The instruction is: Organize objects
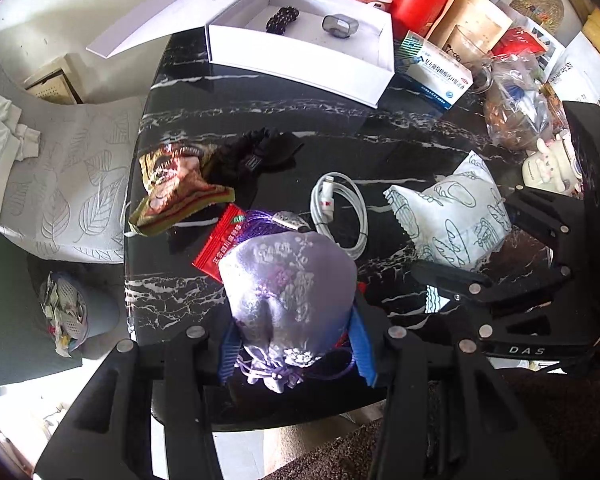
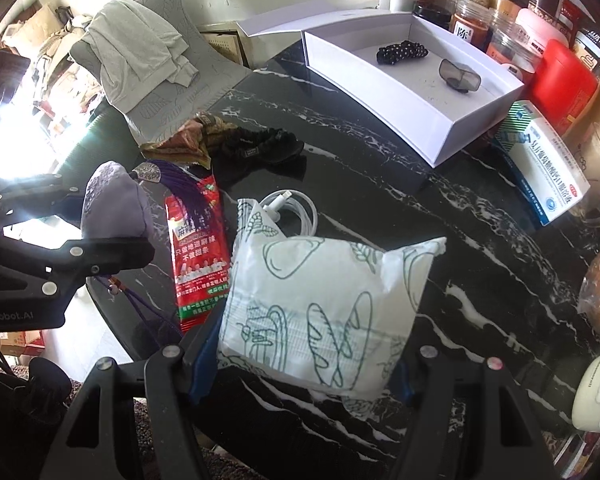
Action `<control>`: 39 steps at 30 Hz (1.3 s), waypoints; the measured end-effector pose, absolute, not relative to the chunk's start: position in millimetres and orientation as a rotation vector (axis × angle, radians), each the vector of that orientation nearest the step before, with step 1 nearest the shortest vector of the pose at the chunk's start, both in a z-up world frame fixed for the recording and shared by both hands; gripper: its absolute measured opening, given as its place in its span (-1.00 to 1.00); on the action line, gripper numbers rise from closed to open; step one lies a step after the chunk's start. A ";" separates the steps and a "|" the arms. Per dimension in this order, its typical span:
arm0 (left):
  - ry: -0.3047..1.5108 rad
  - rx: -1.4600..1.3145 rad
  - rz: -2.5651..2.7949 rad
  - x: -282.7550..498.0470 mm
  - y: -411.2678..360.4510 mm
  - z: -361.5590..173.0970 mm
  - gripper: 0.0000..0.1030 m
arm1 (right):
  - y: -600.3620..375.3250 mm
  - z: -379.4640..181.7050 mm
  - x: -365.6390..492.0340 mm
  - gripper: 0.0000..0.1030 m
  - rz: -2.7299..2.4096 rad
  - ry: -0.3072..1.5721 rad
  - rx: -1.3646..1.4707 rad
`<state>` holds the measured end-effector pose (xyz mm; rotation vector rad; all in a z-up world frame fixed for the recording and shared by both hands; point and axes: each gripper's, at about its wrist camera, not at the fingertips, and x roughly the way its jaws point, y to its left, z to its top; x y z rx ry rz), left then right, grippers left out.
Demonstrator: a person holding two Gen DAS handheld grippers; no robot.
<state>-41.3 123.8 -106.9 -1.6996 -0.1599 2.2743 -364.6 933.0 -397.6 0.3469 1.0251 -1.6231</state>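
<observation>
Gripping with both tools, we are holding the left gripper [image 1: 296,354] low at the near edge, its jaws clamped on a lilac embroidered satin drawstring pouch [image 1: 290,292], and the right gripper [image 2: 300,364] alongside, jaws clamped on a white paper packet printed with green bread drawings [image 2: 324,304]. Both bundles are sitting over a black marble table with white veins [image 1: 228,116]; a grey leaf-patterned chair [image 1: 64,196] is standing beside it. Behind, one open white cardboard box [image 1: 300,60] is holding two things: a black beaded bracelet [image 1: 283,19] and a smoky translucent case [image 1: 340,26]. We are counting one red snack sachet [image 2: 198,256], one coiled white cable [image 1: 340,216], one black scrunchie [image 1: 256,156]
</observation>
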 end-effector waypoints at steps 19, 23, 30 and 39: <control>-0.005 -1.571 2.280 -69.0 156.9 -45.2 -0.13 | 965.8 -344.9 -339.8 0.33 -1.625 0.958 0.297; 0.036 -1.539 2.268 -79.3 168.4 -35.5 -0.13 | 968.0 -332.9 -338.3 0.33 -1.631 0.954 0.275; 0.065 -1.500 2.269 -102.2 184.2 -23.6 -0.13 | 966.0 -308.8 -342.2 0.33 -1.652 0.945 0.251; 0.085 -1.487 2.254 -130.3 201.0 -19.8 -0.13 | 955.2 -281.9 -354.0 0.33 -1.674 0.925 0.253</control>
